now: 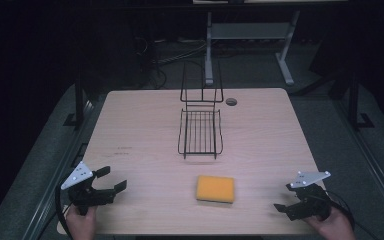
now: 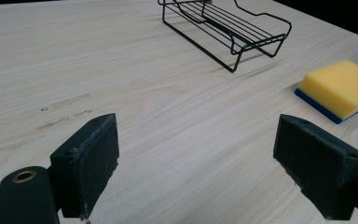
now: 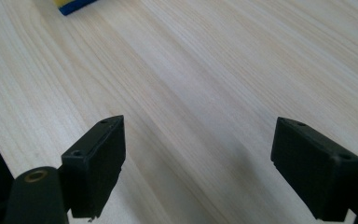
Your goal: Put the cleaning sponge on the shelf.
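Sponge (image 1: 215, 188) — between both grippers' fingers (image 1: 114, 187), untouched

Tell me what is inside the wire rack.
Nothing: the wire rack holds no item, and the table shows through its bars. The sponge lies apart, nearer the person. The far end behind the upright frame is hard to see.
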Demonstrator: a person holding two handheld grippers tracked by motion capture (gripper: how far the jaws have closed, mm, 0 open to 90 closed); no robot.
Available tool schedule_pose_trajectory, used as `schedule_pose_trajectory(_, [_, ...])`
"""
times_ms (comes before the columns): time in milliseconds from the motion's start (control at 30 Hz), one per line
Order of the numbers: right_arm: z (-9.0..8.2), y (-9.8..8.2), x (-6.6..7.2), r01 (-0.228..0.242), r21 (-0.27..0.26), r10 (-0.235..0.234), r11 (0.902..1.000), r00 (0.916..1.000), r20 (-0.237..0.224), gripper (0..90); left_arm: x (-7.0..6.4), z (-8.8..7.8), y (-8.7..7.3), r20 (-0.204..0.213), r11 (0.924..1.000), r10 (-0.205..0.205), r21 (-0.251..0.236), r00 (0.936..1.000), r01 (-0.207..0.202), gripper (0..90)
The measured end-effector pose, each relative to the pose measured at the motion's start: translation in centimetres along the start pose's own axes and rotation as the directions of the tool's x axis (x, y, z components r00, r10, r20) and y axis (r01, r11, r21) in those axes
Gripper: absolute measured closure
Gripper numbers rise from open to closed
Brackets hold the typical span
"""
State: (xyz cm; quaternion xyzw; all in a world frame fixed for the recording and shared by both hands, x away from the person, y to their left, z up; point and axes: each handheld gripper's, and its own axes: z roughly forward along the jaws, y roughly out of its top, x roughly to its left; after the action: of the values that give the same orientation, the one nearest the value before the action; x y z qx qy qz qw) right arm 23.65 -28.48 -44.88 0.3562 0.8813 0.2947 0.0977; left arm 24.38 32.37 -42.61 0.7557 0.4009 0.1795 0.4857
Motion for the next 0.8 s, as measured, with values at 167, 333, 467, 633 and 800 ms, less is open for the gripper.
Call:
schedule_pose_trajectory(167, [0.3,0.3,0.2,0.011,0.007,-0.011,0.9999,0.9998,-0.014,17.3,0.0,0.0,0.0,-0.001,1.0,0.0,0.001,1.0,0.0,13.4])
schedule_pose_trajectory(333, [0.5,0.8,0.6,0.03,0.008,-0.029,0.9995,0.9993,-0.025,17.3,0.0,-0.1,-0.1,0.001,1.0,0.0,-0.002,1.0,0.0,13.4])
schedule_pose_trajectory(467, [0.5,1.2,0.9,0.047,0.013,-0.047,0.9988,0.9985,-0.03,17.3,0.1,-0.3,-0.1,0.0,1.0,0.003,-0.004,1.0,-0.003,13.4])
schedule_pose_trajectory(633, [0.6,2.1,1.5,0.069,0.021,-0.068,0.9974,0.9967,-0.044,17.3,0.1,-0.4,-0.1,-0.006,0.9999,-0.003,-0.012,1.0,0.003,13.4])
schedule_pose_trajectory(800, [0.7,2.6,1.7,0.084,0.029,-0.082,0.9961,0.9951,-0.056,17.3,0.2,-0.4,-0.1,-0.005,0.9999,-0.005,-0.009,1.0,0.005,13.4])
